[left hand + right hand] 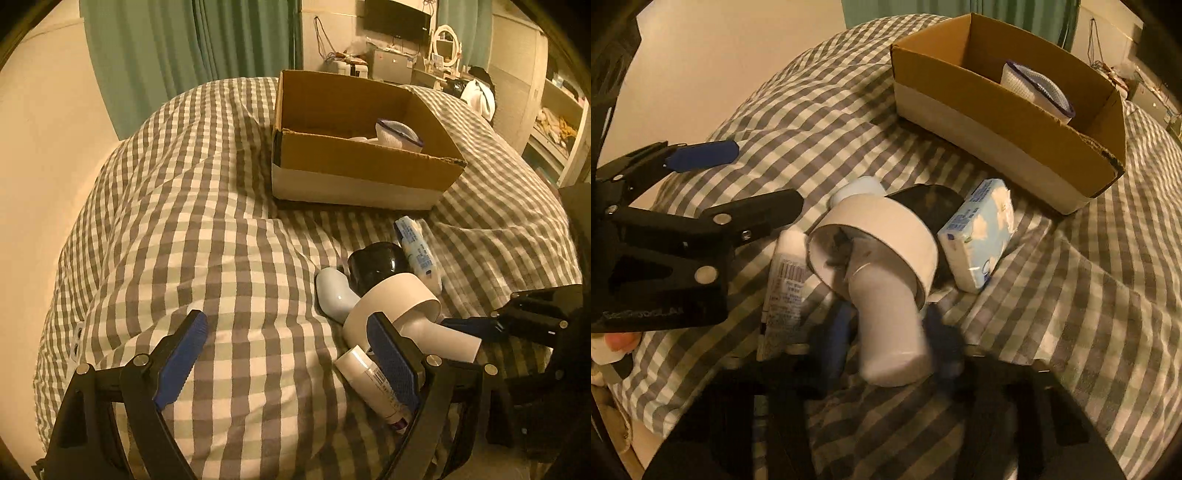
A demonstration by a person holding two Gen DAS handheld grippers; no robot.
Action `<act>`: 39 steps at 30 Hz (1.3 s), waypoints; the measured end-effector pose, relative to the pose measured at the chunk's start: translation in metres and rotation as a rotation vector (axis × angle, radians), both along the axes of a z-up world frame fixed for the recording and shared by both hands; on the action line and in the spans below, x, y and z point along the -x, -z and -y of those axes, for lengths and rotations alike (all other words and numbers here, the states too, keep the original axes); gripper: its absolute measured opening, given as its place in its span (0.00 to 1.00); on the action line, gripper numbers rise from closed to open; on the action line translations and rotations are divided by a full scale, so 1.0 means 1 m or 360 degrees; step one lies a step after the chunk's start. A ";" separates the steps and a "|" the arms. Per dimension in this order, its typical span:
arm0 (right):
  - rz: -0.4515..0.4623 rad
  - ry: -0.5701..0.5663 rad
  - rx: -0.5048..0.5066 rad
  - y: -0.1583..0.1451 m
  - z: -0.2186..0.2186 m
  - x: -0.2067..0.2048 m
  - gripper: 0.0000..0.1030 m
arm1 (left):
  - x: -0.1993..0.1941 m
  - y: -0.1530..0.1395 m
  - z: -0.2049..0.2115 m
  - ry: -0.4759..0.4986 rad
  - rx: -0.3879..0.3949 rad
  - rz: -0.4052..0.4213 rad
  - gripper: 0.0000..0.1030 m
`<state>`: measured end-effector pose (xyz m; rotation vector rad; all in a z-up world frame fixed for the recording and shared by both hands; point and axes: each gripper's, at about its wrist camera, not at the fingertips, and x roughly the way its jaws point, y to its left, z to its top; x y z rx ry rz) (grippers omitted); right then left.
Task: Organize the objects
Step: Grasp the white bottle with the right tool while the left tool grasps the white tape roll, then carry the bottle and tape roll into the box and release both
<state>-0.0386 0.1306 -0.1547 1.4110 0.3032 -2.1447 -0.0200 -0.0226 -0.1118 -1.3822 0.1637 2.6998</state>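
A cardboard box (pixel 369 166) sits on the checked bedspread and holds a white mesh pouch (pixel 397 134). In front of it lie a white tape roll (pixel 391 299), a white bottle (pixel 443 332) through it, a black round object (pixel 376 262), a tissue pack (pixel 417 251), a white tube (pixel 373 384) and a pale blue-white piece (pixel 334 291). My left gripper (pixel 291 365) is open and empty, its right finger beside the tube. My right gripper (pixel 886 332) has its blurred blue pads on either side of the white bottle (pixel 886 317), under the tape roll (pixel 875 236).
The box also shows in the right wrist view (pixel 1004 110), with the tissue pack (pixel 979 236) and tube (pixel 786 280) near the roll. A wall and green curtains (pixel 184 44) lie left and behind. Shelves and a desk stand at the far right.
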 end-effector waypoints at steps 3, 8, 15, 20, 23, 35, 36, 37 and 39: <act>-0.0034 0.0009 0.0006 -0.003 0.002 -0.004 0.32 | 0.000 0.001 -0.001 0.0002 0.0009 0.0003 0.88; -0.0067 0.0083 0.0117 -0.027 -0.015 -0.016 0.31 | 0.001 0.000 -0.003 0.0017 0.0009 0.0016 0.88; -0.0228 0.0236 0.0082 -0.074 -0.052 -0.027 0.31 | 0.000 0.004 -0.023 0.0135 -0.0023 0.0068 0.88; -0.0334 0.0353 0.0080 -0.093 -0.071 -0.023 0.31 | 0.017 0.014 -0.032 0.0113 -0.0058 0.0128 0.88; -0.0324 0.0379 0.0078 -0.091 -0.077 -0.019 0.31 | 0.025 0.020 -0.037 0.0112 -0.0086 0.0174 0.78; -0.0277 0.0439 0.0077 -0.075 -0.080 -0.012 0.31 | 0.017 0.023 -0.047 0.0207 0.0010 0.0211 0.16; -0.0281 0.0441 0.0076 -0.076 -0.081 -0.012 0.31 | 0.014 0.020 -0.046 0.0208 0.0014 0.0207 0.14; -0.0288 0.0443 0.0068 -0.078 -0.080 -0.012 0.31 | 0.013 0.018 -0.045 0.0208 0.0014 0.0199 0.13; -0.0304 0.0445 0.0052 -0.080 -0.079 -0.014 0.31 | 0.008 0.012 -0.045 0.0220 0.0011 0.0174 0.09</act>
